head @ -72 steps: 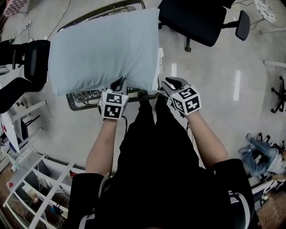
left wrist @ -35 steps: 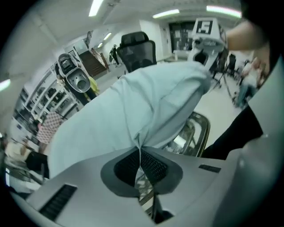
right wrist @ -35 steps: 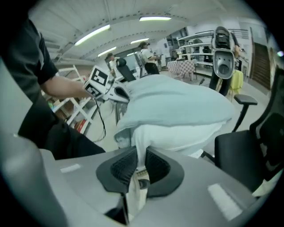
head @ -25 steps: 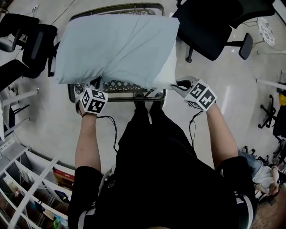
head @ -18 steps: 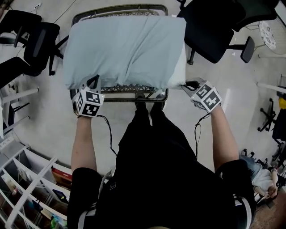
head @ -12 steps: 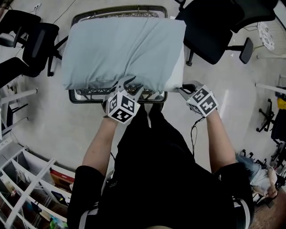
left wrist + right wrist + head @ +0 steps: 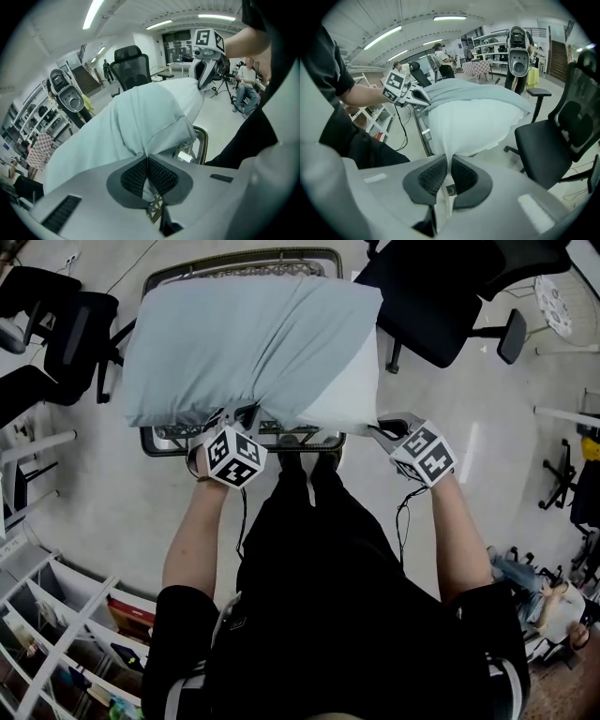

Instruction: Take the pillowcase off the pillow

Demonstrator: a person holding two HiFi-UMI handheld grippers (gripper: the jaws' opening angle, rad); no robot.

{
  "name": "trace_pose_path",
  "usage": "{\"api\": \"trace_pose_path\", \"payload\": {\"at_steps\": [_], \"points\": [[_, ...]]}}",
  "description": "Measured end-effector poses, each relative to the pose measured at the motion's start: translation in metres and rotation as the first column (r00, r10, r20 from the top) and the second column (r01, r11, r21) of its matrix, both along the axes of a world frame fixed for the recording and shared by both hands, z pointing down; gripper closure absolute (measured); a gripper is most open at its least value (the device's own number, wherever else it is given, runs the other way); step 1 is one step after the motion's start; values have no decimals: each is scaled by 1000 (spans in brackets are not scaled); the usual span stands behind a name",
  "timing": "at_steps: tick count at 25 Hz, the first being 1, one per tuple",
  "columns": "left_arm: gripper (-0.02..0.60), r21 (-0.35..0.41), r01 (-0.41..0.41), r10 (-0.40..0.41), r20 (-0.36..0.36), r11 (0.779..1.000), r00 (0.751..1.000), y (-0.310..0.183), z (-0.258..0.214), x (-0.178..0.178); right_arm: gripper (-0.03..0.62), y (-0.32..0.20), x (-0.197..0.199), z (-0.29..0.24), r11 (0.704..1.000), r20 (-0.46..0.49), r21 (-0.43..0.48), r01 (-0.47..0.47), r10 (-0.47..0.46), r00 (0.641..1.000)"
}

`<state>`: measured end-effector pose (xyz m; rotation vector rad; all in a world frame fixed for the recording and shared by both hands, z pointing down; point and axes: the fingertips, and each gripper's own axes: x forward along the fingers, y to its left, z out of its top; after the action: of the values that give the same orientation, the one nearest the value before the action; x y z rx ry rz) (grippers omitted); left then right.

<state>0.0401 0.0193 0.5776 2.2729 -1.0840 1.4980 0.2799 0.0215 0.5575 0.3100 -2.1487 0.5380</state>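
Observation:
A pillow in a light blue pillowcase (image 7: 234, 334) lies over a wire-frame rack (image 7: 178, 435) in front of me. Its bare white corner (image 7: 352, 395) sticks out of the case at the near right. My left gripper (image 7: 242, 418) is shut on a bunched fold of the pillowcase (image 7: 131, 122) at the near edge, with cloth pinched between its pads (image 7: 136, 176). My right gripper (image 7: 382, 426) is shut on the white pillow (image 7: 468, 122) at that bare corner. The right gripper view shows the left gripper (image 7: 424, 96) at the case's edge.
A black office chair (image 7: 441, 296) stands right behind the rack at the right, and another (image 7: 56, 324) at the left. White shelving (image 7: 56, 615) fills the lower left. A person (image 7: 544, 592) sits on the floor at the far right.
My left gripper left the near left corner, came to the middle of the near edge with jaws open, then shut on a fold there. More white pillow shows at the right.

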Motion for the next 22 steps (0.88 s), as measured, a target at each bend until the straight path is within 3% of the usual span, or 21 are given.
{"api": "trace_pose_path", "payload": {"at_steps": [6, 13, 16, 19, 22], "points": [[572, 7, 69, -69, 20, 998, 997, -5, 4, -38, 560, 18, 0, 6, 999, 19, -36, -31, 31, 999], [560, -21, 44, -48, -182, 999, 982, 11, -11, -20, 518, 33, -4, 9, 993, -22, -116, -33, 31, 999], [535, 42, 8, 2, -225, 999, 974, 3, -35, -7, 500, 22, 5, 5, 994, -82, -80, -75, 68, 994], [523, 91, -4, 32, -307, 996, 951, -20, -63, 4, 500, -6, 14, -5, 986, -101, -14, -168, 166, 981], [489, 118, -42, 76, -303, 992, 950, -58, -74, 12, 483, -43, 16, -12, 960, -79, 51, -276, 279, 957]]}}
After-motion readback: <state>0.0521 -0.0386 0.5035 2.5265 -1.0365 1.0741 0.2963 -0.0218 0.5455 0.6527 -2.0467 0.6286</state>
